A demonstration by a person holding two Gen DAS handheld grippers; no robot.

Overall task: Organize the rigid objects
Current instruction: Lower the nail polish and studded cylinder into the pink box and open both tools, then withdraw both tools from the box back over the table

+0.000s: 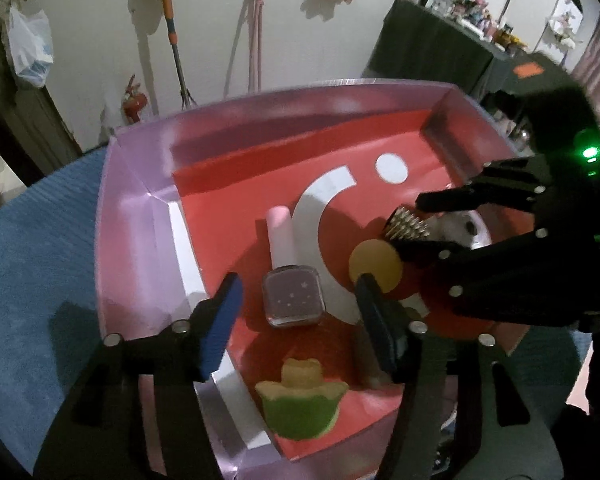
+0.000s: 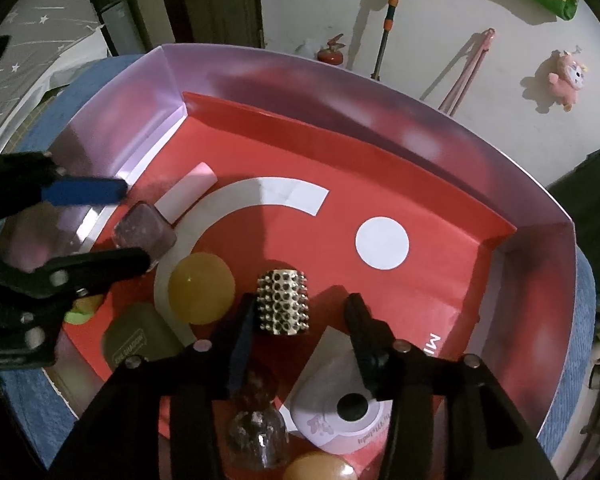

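A lilac-walled box [image 1: 136,208] with a red floor holds the objects. A nail polish bottle [image 1: 293,300] with a pink cap lies flat on the floor. My left gripper [image 1: 300,316] stands open astride it, with a gap at each pad. In the right wrist view the same bottle [image 2: 144,232] lies between the left gripper's [image 2: 130,226] fingers. A gold studded cylinder [image 2: 284,304] stands between my right gripper's [image 2: 300,304] open fingers, close to the left finger and clear of the right one. The left wrist view shows that cylinder [image 1: 406,227] at the right gripper [image 1: 422,224].
A yellow ball [image 2: 202,288] lies left of the cylinder. A green and yellow toy [image 1: 300,404] sits near the box's front. An olive card [image 2: 140,340], a glass bead bottle [image 2: 256,436], a white roll [image 2: 340,420] and an amber ball [image 2: 320,468] crowd the near side. Blue cloth [image 1: 40,260] surrounds the box.
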